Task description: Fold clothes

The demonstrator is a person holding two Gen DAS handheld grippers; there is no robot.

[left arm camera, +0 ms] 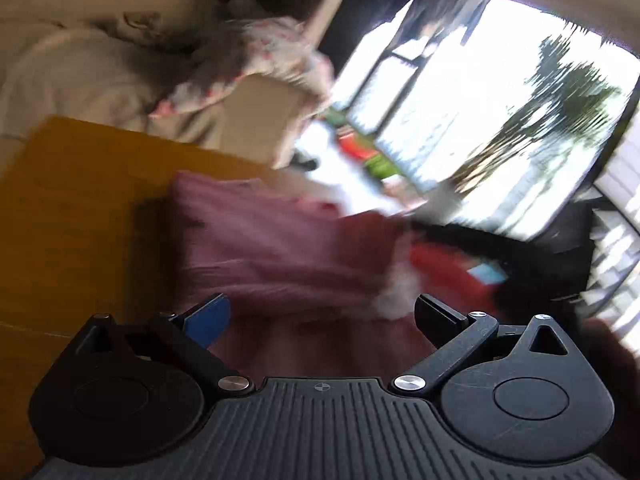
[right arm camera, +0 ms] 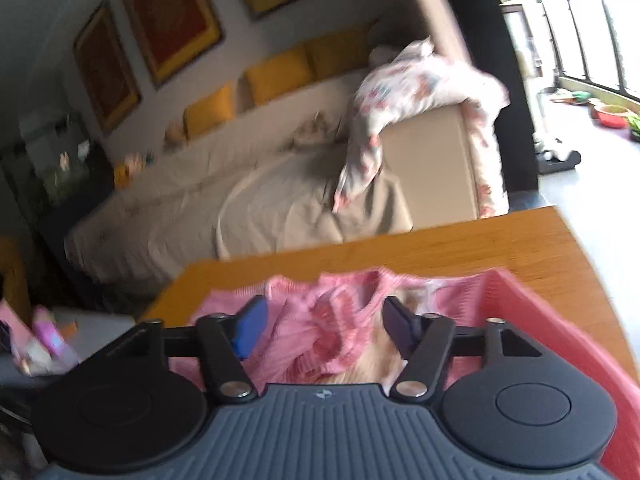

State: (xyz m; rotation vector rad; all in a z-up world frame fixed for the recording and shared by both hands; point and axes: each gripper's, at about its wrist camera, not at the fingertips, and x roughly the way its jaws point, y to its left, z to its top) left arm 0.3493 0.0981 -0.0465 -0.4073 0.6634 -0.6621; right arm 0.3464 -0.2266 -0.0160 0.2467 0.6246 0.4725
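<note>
A wooden surface (right arm camera: 460, 248) stands before a beige sofa (right arm camera: 248, 184) with yellow cushions (right arm camera: 276, 76), framed pictures (right arm camera: 172, 20) above and a floral cloth (right arm camera: 420, 88) over its arm. The left claw (left arm camera: 322, 320), jaws wide apart and empty, tilts down over a blurred pink garment (left arm camera: 280, 248). The right claw (right arm camera: 324, 328), jaws partly apart, straddles crumpled pink knitwear (right arm camera: 320, 320) in a red basket (right arm camera: 560, 320); grip unclear.
</note>
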